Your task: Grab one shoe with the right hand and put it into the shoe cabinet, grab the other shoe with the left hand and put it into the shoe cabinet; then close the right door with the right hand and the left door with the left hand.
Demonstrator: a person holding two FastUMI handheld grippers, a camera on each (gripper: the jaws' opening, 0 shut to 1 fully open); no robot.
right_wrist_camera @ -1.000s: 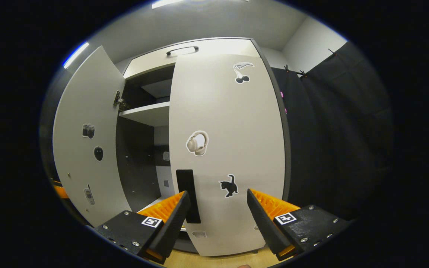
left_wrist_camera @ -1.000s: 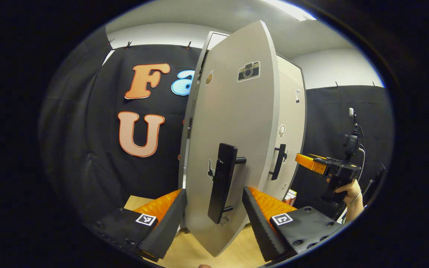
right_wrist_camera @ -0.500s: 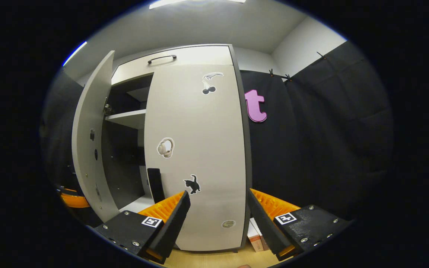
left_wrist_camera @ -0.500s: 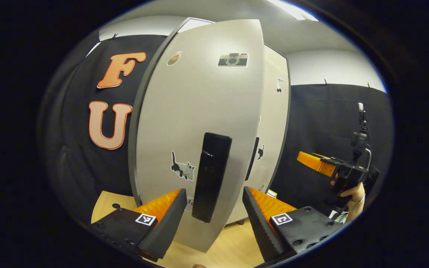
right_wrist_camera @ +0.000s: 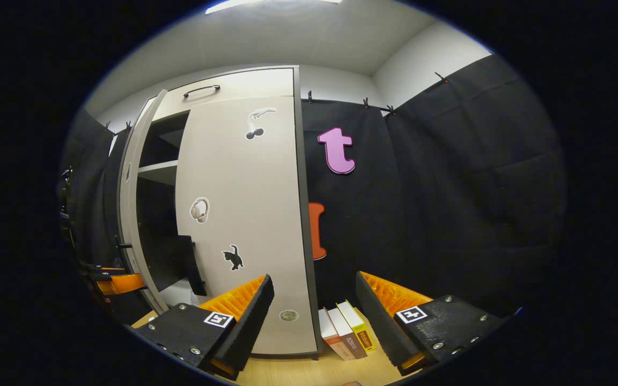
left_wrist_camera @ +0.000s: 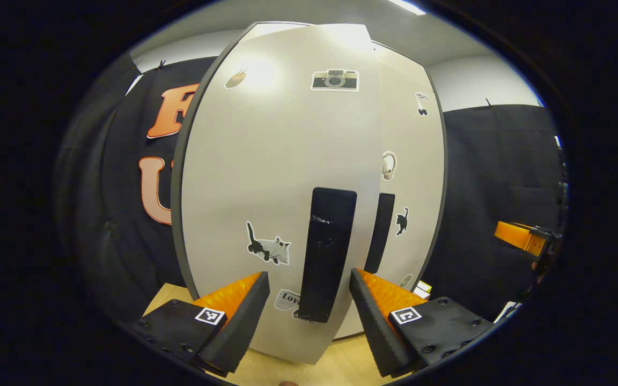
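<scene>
The pale shoe cabinet has its right door [right_wrist_camera: 244, 214] shut flat. The left door [left_wrist_camera: 266, 177] stands a little ajar; in the right gripper view I see it edge-on [right_wrist_camera: 132, 203] with a dark gap and a shelf [right_wrist_camera: 156, 171] behind it. My left gripper [left_wrist_camera: 309, 316] is open close in front of the left door, its fingers either side of the black handle [left_wrist_camera: 326, 252] without pressing on it. My right gripper [right_wrist_camera: 311, 316] is open and holds nothing, back from the cabinet's right edge. It also appears at the far right in the left gripper view [left_wrist_camera: 523, 238].
Three books [right_wrist_camera: 346, 335] stand on the wooden floor [right_wrist_camera: 287, 372] against the cabinet's right side. The right door's black handle [left_wrist_camera: 385, 230] sits just beside the left one. Black cloth walls surround the cabinet. The left gripper [right_wrist_camera: 113, 281] pokes out left of the ajar door.
The left door has swung from wide open to almost shut, with my left gripper following it. My right gripper has drawn back from the shut right door and turned to the right.
</scene>
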